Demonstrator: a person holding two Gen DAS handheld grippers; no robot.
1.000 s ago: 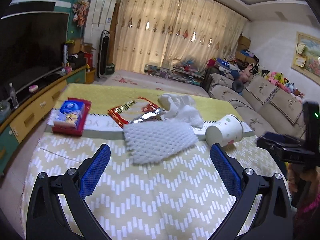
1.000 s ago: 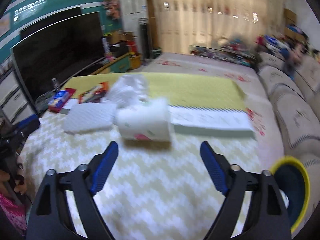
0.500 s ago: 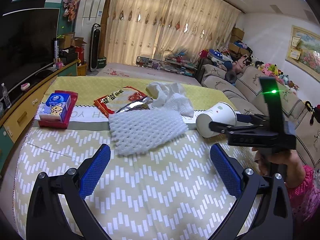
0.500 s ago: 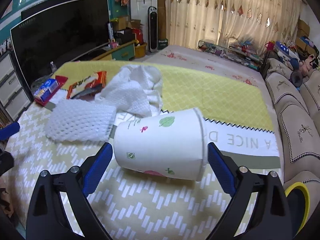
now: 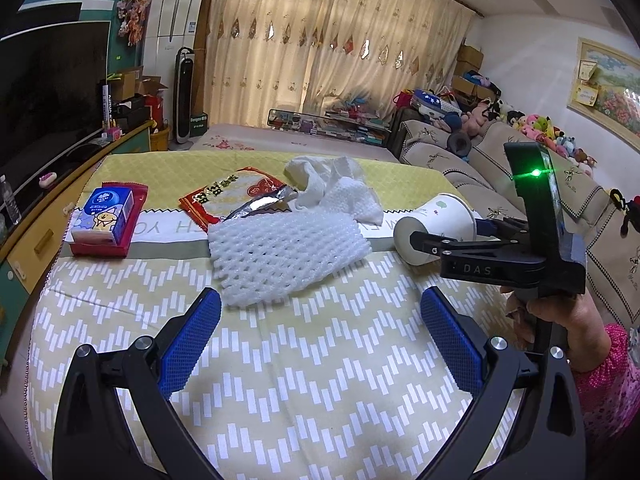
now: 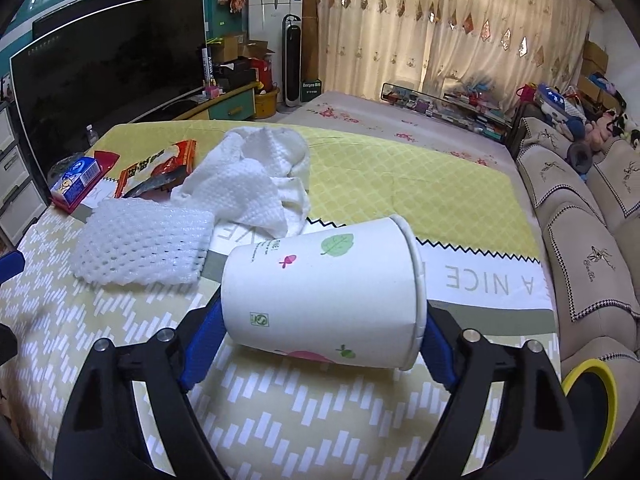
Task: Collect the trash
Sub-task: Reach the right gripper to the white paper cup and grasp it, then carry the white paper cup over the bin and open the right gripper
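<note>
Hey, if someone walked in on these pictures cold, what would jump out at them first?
The white paper cup with leaf prints lies on its side between the right gripper fingers, filling that view. Beside it on the yellow zigzag-patterned cloth sits a white foam fruit net; the left gripper hovers open, short of it.

Home living room, lived-in and cluttered.

Big dark TV [image 6: 108, 64] on a teal wall over a low cabinet [image 5: 36, 236]; long cream curtains [image 5: 340, 52] across the far window; beige sofa [image 6: 588, 220] along one side, plush toys [image 5: 532, 124] piled on its back. Tower fan [image 6: 292, 60] and cardboard boxes [image 5: 136, 84] in the corner, framed picture [image 5: 612, 84] on the wall. Yellow patterned cloth [image 5: 280, 360] covers what's probably a low tabletop.
</note>
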